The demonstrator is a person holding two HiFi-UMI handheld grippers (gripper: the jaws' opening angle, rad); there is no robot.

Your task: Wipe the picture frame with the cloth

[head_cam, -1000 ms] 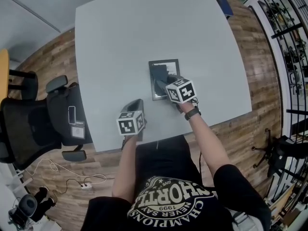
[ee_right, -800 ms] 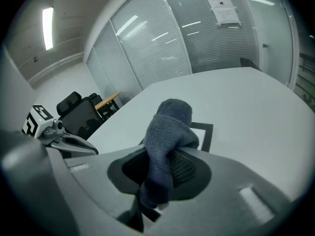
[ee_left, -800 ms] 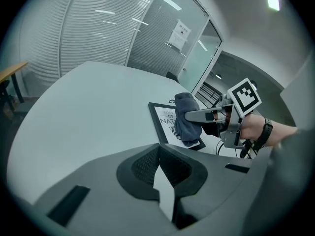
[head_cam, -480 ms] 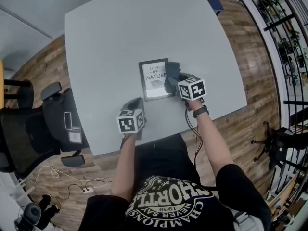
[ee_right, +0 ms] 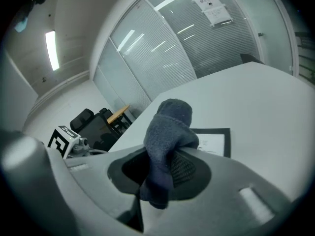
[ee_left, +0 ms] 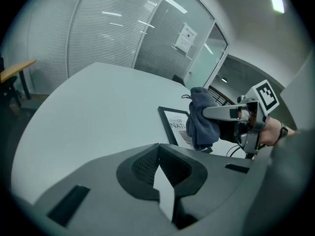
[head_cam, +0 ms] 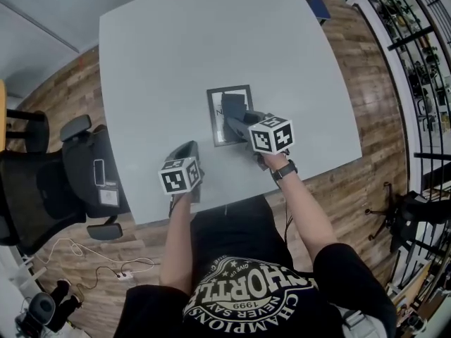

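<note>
A black picture frame [head_cam: 216, 118] with a white print lies flat on the grey table [head_cam: 162, 62]. My right gripper [head_cam: 232, 115] hovers over the frame's middle, shut on a dark blue-grey cloth [head_cam: 232, 105] that covers most of the print. In the right gripper view the cloth [ee_right: 167, 132] bulges up out of the jaws, with the frame [ee_right: 216, 140] just beyond. My left gripper [head_cam: 188, 148] rests near the table's front edge, left of the frame, shut and empty. The left gripper view shows its jaws [ee_left: 158, 147] meeting at the tips, and the cloth [ee_left: 199, 119] over the frame [ee_left: 172, 124].
A black office chair [head_cam: 49, 182] stands at the table's left side. A dark blue object [head_cam: 317, 2] lies at the far right corner of the table. Metal shelving [head_cam: 423, 62] runs along the right, and cables [head_cam: 106, 266] lie on the wood floor.
My right gripper has carried the cloth leftwards from the frame's right edge onto its middle, so the print is now covered. The left gripper has shifted slightly left.
</note>
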